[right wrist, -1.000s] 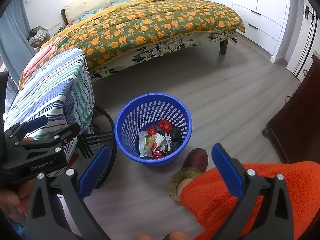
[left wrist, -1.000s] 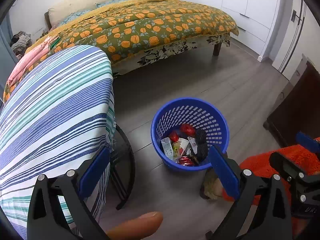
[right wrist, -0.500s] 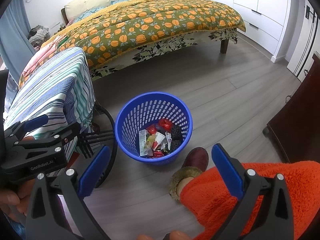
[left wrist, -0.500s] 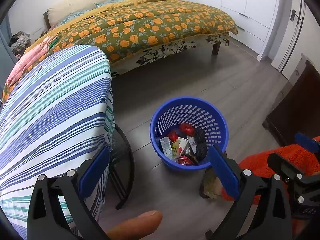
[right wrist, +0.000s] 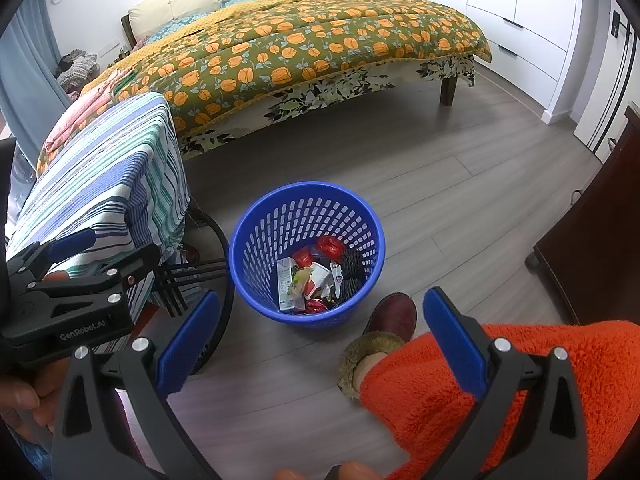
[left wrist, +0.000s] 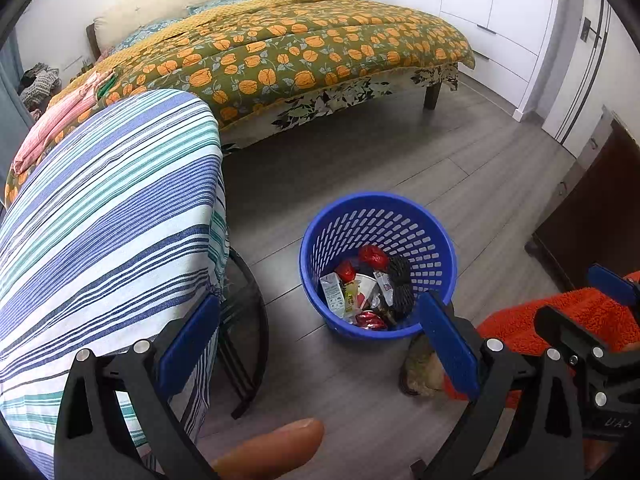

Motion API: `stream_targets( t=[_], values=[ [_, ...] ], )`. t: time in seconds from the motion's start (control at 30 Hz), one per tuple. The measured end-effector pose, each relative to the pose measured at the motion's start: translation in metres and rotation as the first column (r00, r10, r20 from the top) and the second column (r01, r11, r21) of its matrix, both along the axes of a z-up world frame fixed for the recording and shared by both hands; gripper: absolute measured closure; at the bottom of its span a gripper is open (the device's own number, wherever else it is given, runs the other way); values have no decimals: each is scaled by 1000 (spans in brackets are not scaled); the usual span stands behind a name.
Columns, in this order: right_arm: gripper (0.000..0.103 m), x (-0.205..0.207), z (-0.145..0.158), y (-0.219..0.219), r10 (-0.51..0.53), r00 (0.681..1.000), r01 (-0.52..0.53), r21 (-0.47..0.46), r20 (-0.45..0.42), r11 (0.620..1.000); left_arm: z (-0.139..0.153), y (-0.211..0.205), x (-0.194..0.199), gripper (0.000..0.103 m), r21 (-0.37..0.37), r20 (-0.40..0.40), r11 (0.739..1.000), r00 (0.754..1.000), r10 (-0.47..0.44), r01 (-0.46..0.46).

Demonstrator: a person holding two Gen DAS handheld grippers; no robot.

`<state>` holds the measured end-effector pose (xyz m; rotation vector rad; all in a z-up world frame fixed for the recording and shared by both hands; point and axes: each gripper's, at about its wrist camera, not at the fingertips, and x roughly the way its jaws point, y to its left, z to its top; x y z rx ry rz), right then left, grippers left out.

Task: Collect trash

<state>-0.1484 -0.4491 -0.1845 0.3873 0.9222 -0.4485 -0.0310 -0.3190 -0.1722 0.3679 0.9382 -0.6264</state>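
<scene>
We find both views brightly and evenly lit by soft, daylight-like light, with only faint shadows under the bed [left wrist: 304, 64] and beside the blue basket [right wrist: 306, 216] on the floor [right wrist: 440, 200]. Fisheye distortion is strong: straight wardrobe lines bow at the edges and a dark circular vignette cuts the corners. Focus holds sharp at centre, while we note mild softening and slight glare on the white wardrobe doors [left wrist: 500, 8].

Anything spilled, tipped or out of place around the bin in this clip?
Nothing stands out. The blue basket stands upright on the floor with the wrappers inside; no litter shows beside it. Both grippers are open and empty.
</scene>
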Motion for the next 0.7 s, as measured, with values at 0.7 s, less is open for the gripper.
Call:
stream_targets(
  t=[0.7],
  values=[
    [5, 1, -1, -1, -2, 1000, 2, 2, -4, 1000, -5, 3, -3, 5, -3, -7, 1000, 1000, -4, 4]
  ],
)
